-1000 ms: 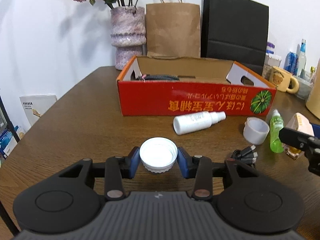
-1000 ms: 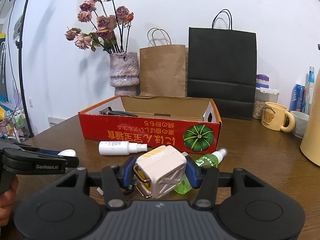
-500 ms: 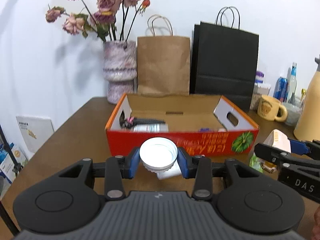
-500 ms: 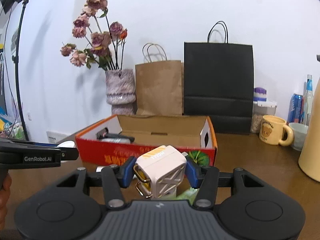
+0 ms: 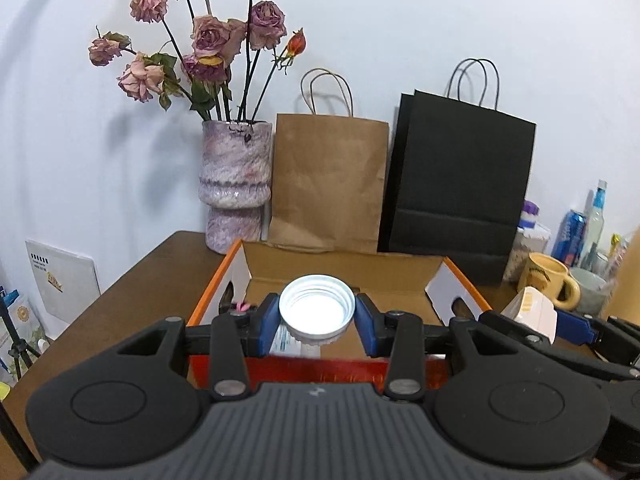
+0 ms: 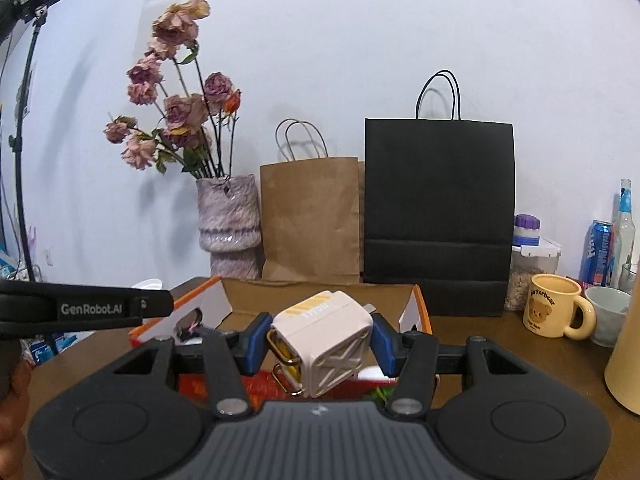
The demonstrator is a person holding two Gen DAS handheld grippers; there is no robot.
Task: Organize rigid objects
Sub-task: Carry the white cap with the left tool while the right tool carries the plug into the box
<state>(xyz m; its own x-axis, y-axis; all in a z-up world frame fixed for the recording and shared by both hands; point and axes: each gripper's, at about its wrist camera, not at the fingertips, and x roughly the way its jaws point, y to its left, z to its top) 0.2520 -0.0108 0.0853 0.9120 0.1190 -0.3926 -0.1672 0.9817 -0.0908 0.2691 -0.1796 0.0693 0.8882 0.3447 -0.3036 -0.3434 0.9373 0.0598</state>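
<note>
From the left wrist, the left gripper (image 5: 317,316) is pinching a white cap (image 5: 317,314) by its rim, open side facing the camera, and holding it above the near wall of the red cardboard box (image 5: 400,276). The box's open interior is lying toward twelve o'clock, its long axis running nine to three. At three o'clock the right gripper (image 5: 532,314) is carrying its load beside the box's right end.

From the right wrist, the right gripper (image 6: 319,338) is clamping a cream cube-shaped charger (image 6: 322,334), tilted, over the box's (image 6: 320,294) near right wall; the interior is opening toward twelve. The left gripper (image 6: 156,304) is showing at nine o'clock. Both seem equally close to dropping in.
</note>
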